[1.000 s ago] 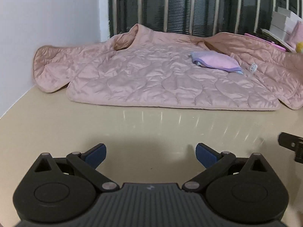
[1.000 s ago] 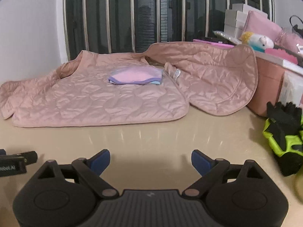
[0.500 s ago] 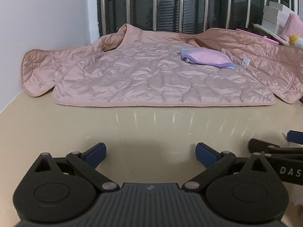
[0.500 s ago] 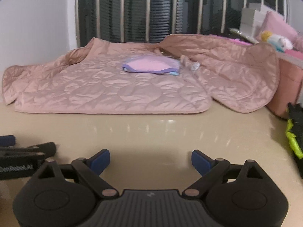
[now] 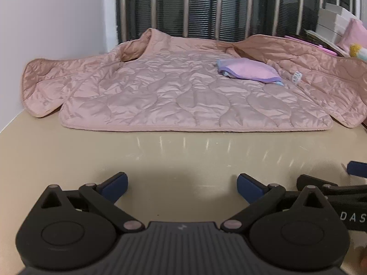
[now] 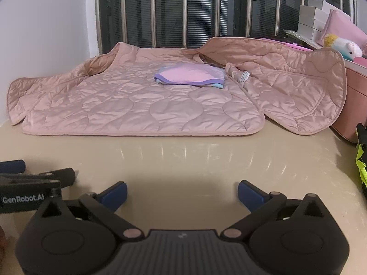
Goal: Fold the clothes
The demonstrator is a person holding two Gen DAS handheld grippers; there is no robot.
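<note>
Both wrist views have swung toward the window bars since a second ago, and each gripper now shows at the edge of the other's view. Spread flat on the glossy beige tabletop lies the pale pink quilted jacket, its right front panel thrown open and draped up against a pink storage box; a small folded lilac-and-pink cloth rests on the jacket's lining near the collar. The left gripper and the right gripper both hover low over bare table, jaws spread wide and holding nothing, with the jacket's near hem ahead of them and well apart from the fingertips. I judge the jacket light, soft and puffy, with a slick satin shell that may slide on the shiny table and slip from a shallow pinch. The bound hem, the sleeve cuff at far left, or the open panel's edge look like the firmest places to grip.
</note>
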